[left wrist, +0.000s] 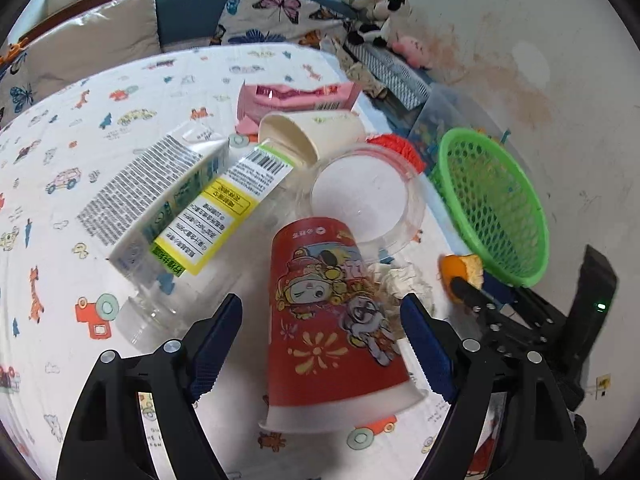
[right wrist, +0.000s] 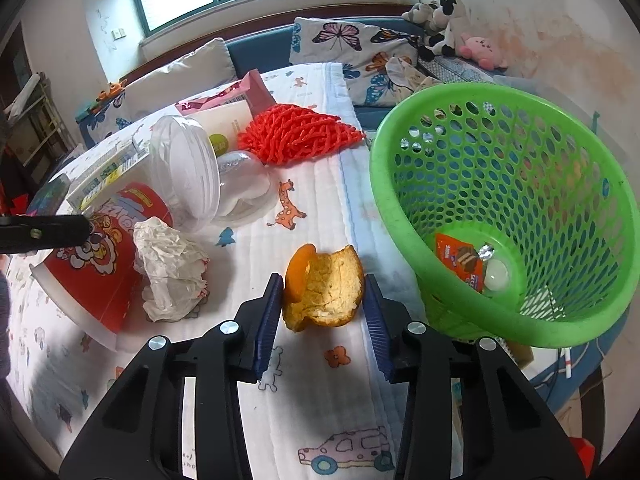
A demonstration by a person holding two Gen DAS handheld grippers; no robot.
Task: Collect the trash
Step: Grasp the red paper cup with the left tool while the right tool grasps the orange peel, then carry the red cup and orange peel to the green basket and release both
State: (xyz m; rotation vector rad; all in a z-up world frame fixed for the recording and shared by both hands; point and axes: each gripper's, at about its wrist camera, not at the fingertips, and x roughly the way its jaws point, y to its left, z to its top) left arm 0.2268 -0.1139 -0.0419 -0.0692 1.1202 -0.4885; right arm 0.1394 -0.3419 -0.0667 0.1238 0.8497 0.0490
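You can't make out any wording — the bottle label [left wrist: 218,216] and carton [left wrist: 152,196] print is too blurred.

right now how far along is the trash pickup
Early. The green basket holds only an orange wrapper and a small white cup. The right gripper is shut on the orange peel; the left gripper is open around the red paper cup. The crumpled tissue, carton, clear tub and red net remain on the bed.
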